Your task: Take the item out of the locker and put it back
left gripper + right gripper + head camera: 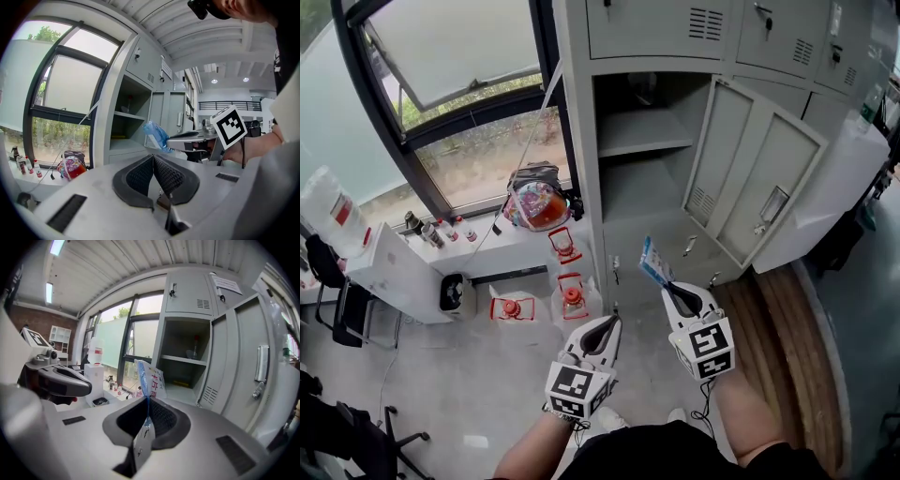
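Observation:
The grey locker (647,159) stands in front of me with its door (750,183) swung open to the right; a shelf divides the open compartment. My right gripper (667,287) is shut on a flat blue-and-white packet (654,261), held upright in front of the locker. In the right gripper view the packet (150,379) stands edge-on between the pads, with the open compartment (185,366) behind it. My left gripper (604,325) hangs lower and to the left, shut, with nothing between its pads (140,176). From its view the packet (156,132) and the right gripper (187,138) show at right.
A window (478,103) fills the wall left of the locker. Below it a colourful bag (536,202) and small bottles (445,230) sit on a white ledge. Red lanterns (572,298) stand on the floor. A water jug (333,211) and chairs (342,300) are far left.

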